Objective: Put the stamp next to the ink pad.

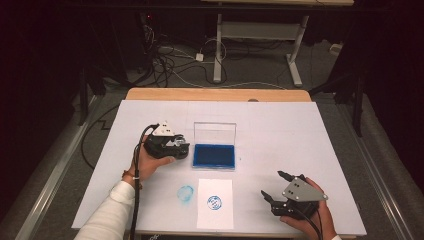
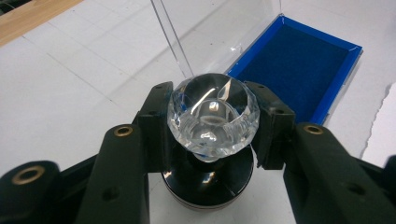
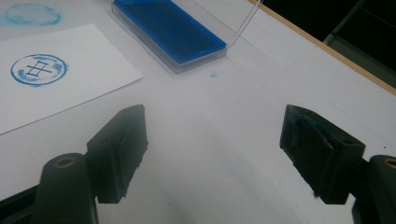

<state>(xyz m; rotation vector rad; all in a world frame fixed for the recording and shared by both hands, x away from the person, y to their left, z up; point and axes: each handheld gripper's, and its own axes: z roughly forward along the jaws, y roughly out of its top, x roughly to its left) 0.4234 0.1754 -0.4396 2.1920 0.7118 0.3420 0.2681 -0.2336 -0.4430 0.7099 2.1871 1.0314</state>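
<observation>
I have the left gripper (image 2: 212, 123) clamped on the clear faceted-knob black-based stamp (image 2: 212, 119), centre frame, just beside the blue ink pad (image 2: 299, 70); my right gripper (image 3: 212, 154) gapes empty, lower right of the high view.

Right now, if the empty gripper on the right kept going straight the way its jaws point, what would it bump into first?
Probably nothing soon: the right gripper, jaws open, points across bare white table cover. The open blue ink pad lies off to the left of that line, though depth is hard to judge.

I'm gripping the stamp's (image 2: 212, 121) glossy, faceted clear knob; the ink pad (image 2: 299, 74) is looking matt, felt-like blue.
</observation>
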